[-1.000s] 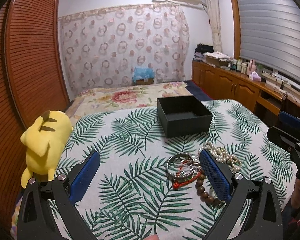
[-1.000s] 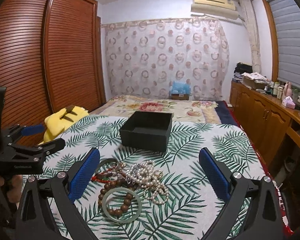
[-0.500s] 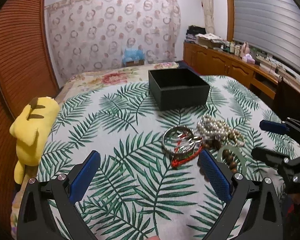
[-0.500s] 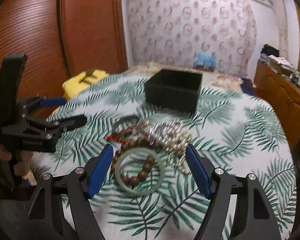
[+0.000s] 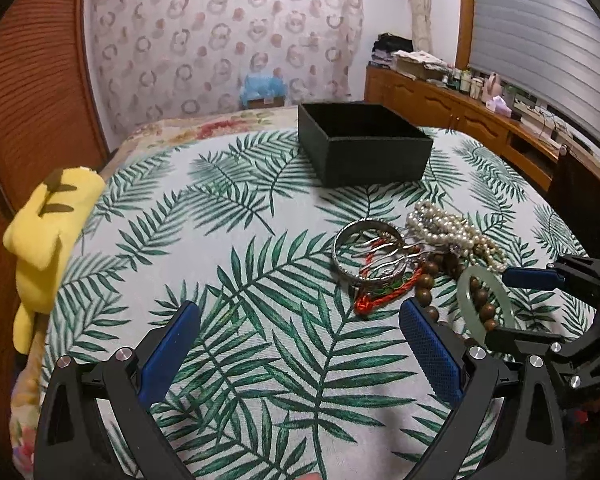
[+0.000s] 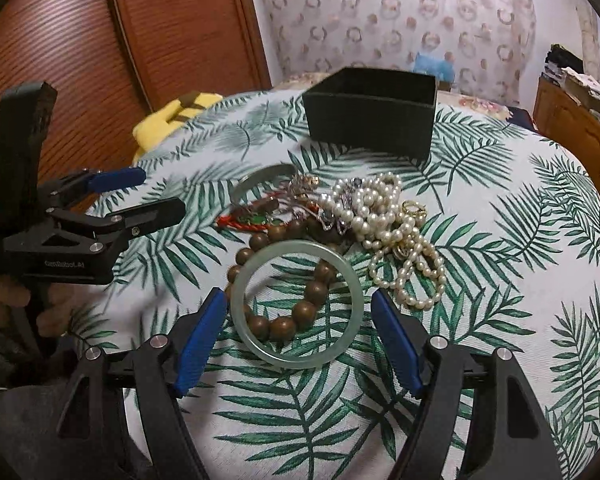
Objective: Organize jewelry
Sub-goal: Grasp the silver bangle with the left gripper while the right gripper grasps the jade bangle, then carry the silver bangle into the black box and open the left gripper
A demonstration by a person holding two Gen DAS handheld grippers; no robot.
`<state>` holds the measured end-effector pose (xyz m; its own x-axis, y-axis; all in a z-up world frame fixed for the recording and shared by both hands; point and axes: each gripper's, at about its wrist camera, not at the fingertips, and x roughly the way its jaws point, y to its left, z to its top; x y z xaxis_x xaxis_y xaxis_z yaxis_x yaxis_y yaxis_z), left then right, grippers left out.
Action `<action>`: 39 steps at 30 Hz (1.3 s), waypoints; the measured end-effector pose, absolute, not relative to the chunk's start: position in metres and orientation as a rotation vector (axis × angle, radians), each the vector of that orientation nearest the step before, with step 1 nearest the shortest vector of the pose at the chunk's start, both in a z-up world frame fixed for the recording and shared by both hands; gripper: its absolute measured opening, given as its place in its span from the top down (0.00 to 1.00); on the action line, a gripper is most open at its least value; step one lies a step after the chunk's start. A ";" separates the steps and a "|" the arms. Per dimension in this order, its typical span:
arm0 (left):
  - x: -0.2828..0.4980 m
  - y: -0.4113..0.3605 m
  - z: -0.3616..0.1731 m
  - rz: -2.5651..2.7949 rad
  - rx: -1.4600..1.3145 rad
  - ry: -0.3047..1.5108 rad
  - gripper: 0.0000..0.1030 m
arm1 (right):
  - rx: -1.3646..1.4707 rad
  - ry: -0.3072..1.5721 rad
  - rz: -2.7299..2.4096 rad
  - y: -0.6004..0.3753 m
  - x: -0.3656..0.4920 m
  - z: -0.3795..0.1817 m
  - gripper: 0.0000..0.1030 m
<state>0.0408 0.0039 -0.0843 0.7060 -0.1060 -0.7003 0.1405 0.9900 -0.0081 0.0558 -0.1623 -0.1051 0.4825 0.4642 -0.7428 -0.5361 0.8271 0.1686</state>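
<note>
Both tongs hover low over the palm-leaf bedspread [image 5: 228, 264] on the bed. The right tongs [image 6: 296, 328] stand spread, their blue pads on either side of the pale green jade bangle [image 6: 296, 304], not pressing it; the bangle lies flat near the bed's front edge, on top of a loop of brown wooden beads [image 6: 296, 312]. Just behind it sits the tangle: a white pearl strand [image 6: 384, 220] on the right side, a red braided cord [image 6: 244, 222] and a silver metal bangle [image 6: 260, 178] to the left, all touching one another. Farther back, toward the middle of the bed, the open black square box [image 6: 372, 120] stands apart from the heap. The left tongs [image 5: 300, 344] are spread wide with only bare bedspread between their pads, the jewelry heap just off their right pad. A yellow plush toy [image 5: 48, 236] slumps at the bed's left edge, against the brown slatted wardrobe doors [image 5: 28, 92].
</note>
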 end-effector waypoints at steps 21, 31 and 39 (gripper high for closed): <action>0.091 -0.022 -0.092 -0.326 0.064 0.869 0.09 | -0.068 0.801 0.555 -0.195 0.063 -0.090 0.28; 0.110 -0.031 -0.100 -0.377 0.034 0.914 0.35 | -0.074 0.782 0.544 -0.201 0.070 -0.086 0.28; 0.105 -0.031 -0.094 -0.420 0.035 0.885 0.47 | -0.080 0.771 0.549 -0.200 0.071 -0.085 0.28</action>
